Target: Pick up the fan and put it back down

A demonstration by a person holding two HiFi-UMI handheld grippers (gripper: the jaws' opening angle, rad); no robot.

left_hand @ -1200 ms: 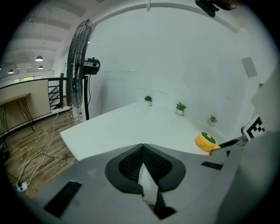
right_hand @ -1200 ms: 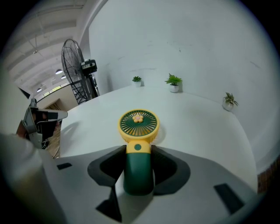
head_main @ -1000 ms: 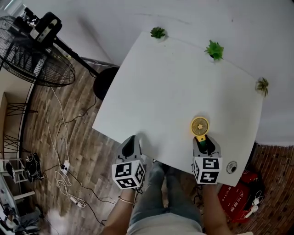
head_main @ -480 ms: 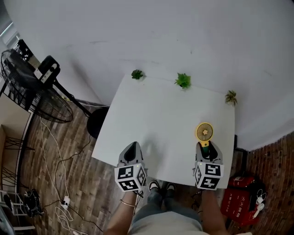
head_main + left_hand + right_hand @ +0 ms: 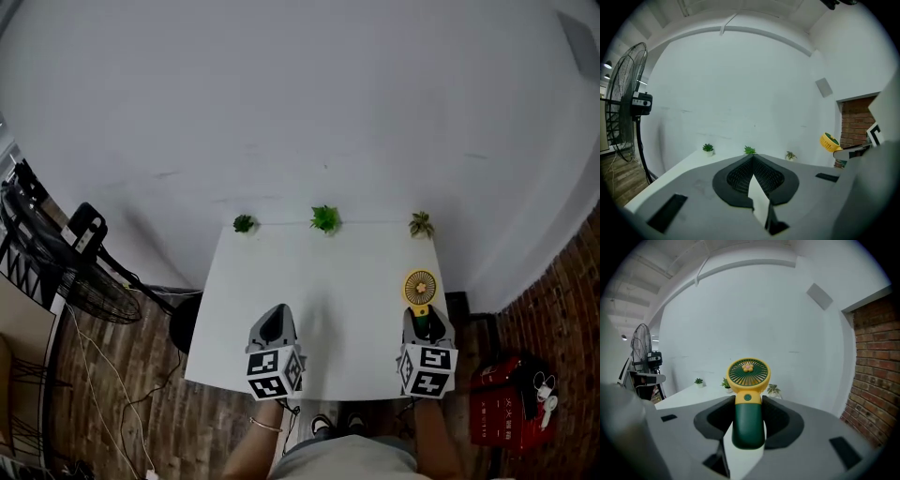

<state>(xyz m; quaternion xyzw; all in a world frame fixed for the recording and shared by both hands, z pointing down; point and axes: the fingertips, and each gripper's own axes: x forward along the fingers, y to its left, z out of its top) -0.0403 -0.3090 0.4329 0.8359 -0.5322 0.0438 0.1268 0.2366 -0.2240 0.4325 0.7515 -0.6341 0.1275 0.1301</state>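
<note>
**Q:** What is held, and what could fail?

**A:** The fan [image 5: 749, 394] is pinched at its smooth green handle [image 5: 748, 425] by the right gripper [image 5: 747, 414], near the table's [image 5: 309, 281] right edge. A slip, or a landing off that edge, is judged possible. The left gripper's [image 5: 752, 161] jaws are pressed together on nothing.

**Q:** Shapes?

**A:** Round yellow ribbed grille [image 5: 749, 372]; flat white table; three small plants [image 5: 325, 218] at its far edge.

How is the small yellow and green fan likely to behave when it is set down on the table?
The fan looks rigid plastic and probably light, as the right tongs hold it by the handle alone. Its round head is wider than the slim handle, so stood upright on the table it may tip; laid flat, it might roll.
</note>
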